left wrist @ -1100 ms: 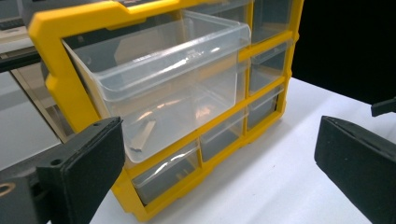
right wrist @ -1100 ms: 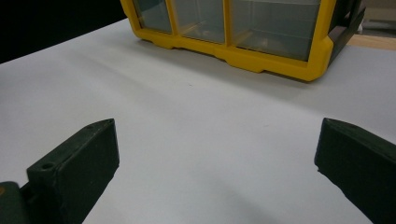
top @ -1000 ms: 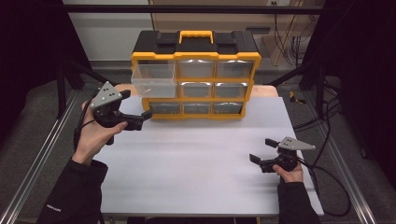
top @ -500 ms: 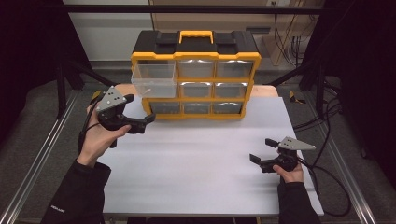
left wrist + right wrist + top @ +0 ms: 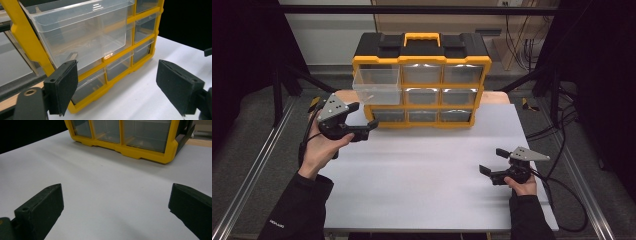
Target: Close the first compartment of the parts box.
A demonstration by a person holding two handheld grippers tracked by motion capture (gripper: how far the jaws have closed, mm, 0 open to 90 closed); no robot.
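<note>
The pulled-out drawer (image 5: 377, 86) is approached by the left claw (image 5: 366, 116) — jaws spread, just narrowing, nothing between; gripping its front is called for next.

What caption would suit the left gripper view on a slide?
Open left gripper, its fingers having just been closing, faces a pulled-out clear drawer of the yellow organizer.

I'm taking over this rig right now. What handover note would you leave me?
Left tool: open, jaws just been closing, nothing between them, beside the organizer's lower left corner.
Right tool: open, empty, low over the white table, apart from the organizer.
Pulled-out drawer: top left, clear, sticks out of its slot.
Done: that drawer is out. The other drawers sit closed.
Left: probably push it in or take it out; contents hard to tell.
</note>
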